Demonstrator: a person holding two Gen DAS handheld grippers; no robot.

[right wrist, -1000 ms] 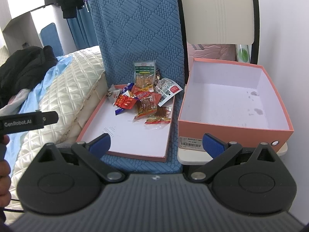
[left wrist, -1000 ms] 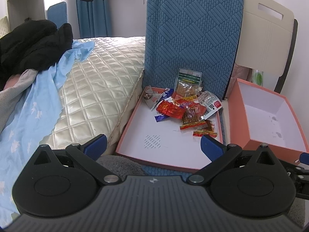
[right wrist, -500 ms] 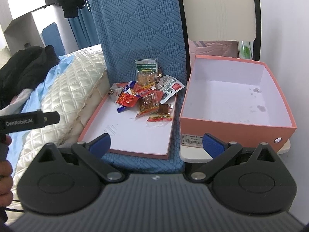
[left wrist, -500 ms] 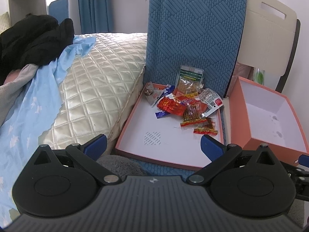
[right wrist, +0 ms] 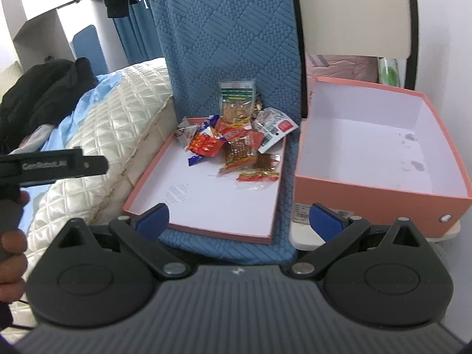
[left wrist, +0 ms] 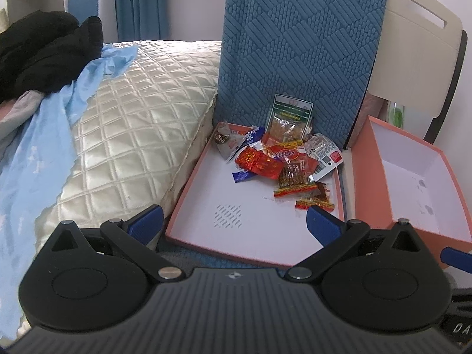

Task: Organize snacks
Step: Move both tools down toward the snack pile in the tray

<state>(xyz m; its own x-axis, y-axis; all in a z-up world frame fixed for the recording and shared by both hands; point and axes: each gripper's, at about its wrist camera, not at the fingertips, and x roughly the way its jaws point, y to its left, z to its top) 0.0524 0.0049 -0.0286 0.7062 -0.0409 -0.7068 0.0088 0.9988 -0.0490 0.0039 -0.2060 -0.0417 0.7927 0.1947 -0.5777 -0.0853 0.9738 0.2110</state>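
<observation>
Presently, the left gripper (left wrist: 233,219) hangs at the near edge of the shallow pink lid (left wrist: 206,230), its blue-tipped fingers (left wrist: 146,216) spread wide apart with nothing between them. The right gripper (right wrist: 240,216) stands likewise: fingers (right wrist: 326,216) well apart, nothing held, positioned near the gap between the lid (right wrist: 224,233) and the deep pink box (right wrist: 380,190).

The snacks (left wrist: 280,159) lie in a loose pile at the far end of the lid, overlapping one another. Noted in the pile: a green-topped clear packet (left wrist: 290,118) leaning against the blue quilted cushion (left wrist: 298,44) at the far side; a red foil wrapper (left wrist: 258,162) left of centre; a white packet with a red label (left wrist: 326,156) on the right; a small red-and-yellow packet (left wrist: 314,199) nearest the grippers. The near half of the lid shows only its white lining.

The box (left wrist: 419,177) sits just right of the lid, open at the top, white inside with a few dark marks on its floor. No snack is visible in it.

Left of the lid lies a cream quilted bedcover (left wrist: 132,124), with a light blue cloth (left wrist: 38,135) and dark clothing (left wrist: 44,50) further left. In the right wrist view a hand (right wrist: 11,250) grips the handle of the other device at the left edge.
</observation>
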